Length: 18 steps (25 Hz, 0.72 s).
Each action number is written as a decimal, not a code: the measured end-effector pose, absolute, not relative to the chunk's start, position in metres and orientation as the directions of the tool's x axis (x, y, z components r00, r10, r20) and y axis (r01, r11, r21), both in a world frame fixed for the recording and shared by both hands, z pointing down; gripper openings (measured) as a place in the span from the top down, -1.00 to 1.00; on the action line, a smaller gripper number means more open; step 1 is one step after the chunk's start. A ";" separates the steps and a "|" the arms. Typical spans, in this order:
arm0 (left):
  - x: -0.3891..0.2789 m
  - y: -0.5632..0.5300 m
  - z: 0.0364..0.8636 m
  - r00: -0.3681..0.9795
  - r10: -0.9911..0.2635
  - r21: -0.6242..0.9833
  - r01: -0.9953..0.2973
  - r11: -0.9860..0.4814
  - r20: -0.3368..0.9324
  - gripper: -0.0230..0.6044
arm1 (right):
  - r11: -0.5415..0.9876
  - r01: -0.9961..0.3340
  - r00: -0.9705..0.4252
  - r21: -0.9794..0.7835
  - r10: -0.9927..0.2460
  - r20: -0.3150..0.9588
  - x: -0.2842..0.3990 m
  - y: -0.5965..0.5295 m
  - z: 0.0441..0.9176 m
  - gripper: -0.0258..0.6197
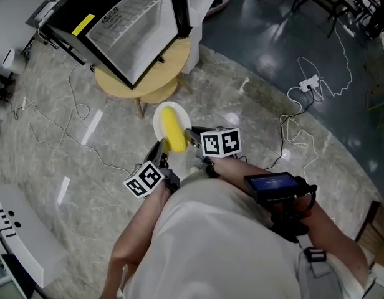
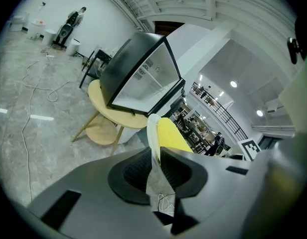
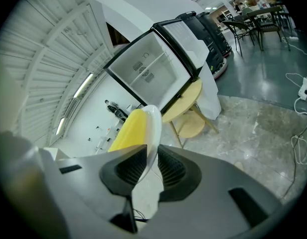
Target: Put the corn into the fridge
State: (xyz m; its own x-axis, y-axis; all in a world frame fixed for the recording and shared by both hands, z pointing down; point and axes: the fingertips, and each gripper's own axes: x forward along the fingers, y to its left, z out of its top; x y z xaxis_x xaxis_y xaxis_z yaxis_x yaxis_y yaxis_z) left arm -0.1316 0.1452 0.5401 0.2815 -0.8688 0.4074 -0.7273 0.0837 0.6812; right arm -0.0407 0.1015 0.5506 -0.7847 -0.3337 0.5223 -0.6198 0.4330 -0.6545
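A yellow corn cob [image 1: 174, 129] lies on a small white plate [image 1: 161, 118] held in the air between both grippers. My left gripper [image 1: 161, 154] is shut on the plate's near-left rim [image 2: 152, 133]. Shut on the plate's right rim [image 3: 152, 128] is my right gripper [image 1: 193, 136]. The corn [image 2: 172, 136] [image 3: 127, 130] shows just past the jaws in both gripper views. Ahead stands the small black fridge [image 1: 126, 27] with its door open, on a round wooden table [image 1: 169, 67]. Its white inside [image 3: 148, 71] [image 2: 143, 86] looks empty.
Cables [image 1: 73, 111] trail over the marble floor at left, and a white power strip with cord [image 1: 309, 83] lies at right. A white cloth-draped thing [image 1: 201, 2] stands beside the fridge. Chairs and tables [image 3: 255, 21] stand far off. A person [image 2: 73, 21] stands far off.
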 end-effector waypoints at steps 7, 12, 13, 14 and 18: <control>-0.130 0.145 0.540 0.285 -0.869 0.681 -0.728 0.079 0.405 0.74 | 0.435 -0.623 -0.782 -0.650 -0.333 0.527 -0.040 0.102 0.551 0.73; -0.128 0.142 0.540 0.299 -0.867 0.685 -0.726 0.066 0.400 0.74 | 0.430 -0.629 -0.777 -0.648 -0.335 0.532 -0.039 0.100 0.551 0.73; -0.128 0.142 0.541 0.299 -0.866 0.683 -0.727 0.065 0.401 0.74 | 0.429 -0.630 -0.777 -0.648 -0.336 0.533 -0.038 0.099 0.551 0.73; -0.128 0.141 0.541 0.300 -0.866 0.684 -0.727 0.064 0.401 0.74 | 0.429 -0.631 -0.776 -0.647 -0.337 0.533 -0.038 0.099 0.552 0.73; -0.127 0.142 0.544 0.297 -0.865 0.680 -0.730 0.067 0.403 0.74 | 0.432 -0.631 -0.776 -0.645 -0.338 0.533 -0.036 0.100 0.554 0.73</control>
State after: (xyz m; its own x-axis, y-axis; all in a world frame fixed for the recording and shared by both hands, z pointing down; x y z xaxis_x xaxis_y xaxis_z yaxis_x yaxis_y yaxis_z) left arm -0.1265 0.1425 0.5445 0.2971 -0.8654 0.4034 -0.7299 0.0665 0.6804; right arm -0.0360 0.1000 0.5542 -0.7760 -0.3379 0.5326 -0.6306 0.4322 -0.6446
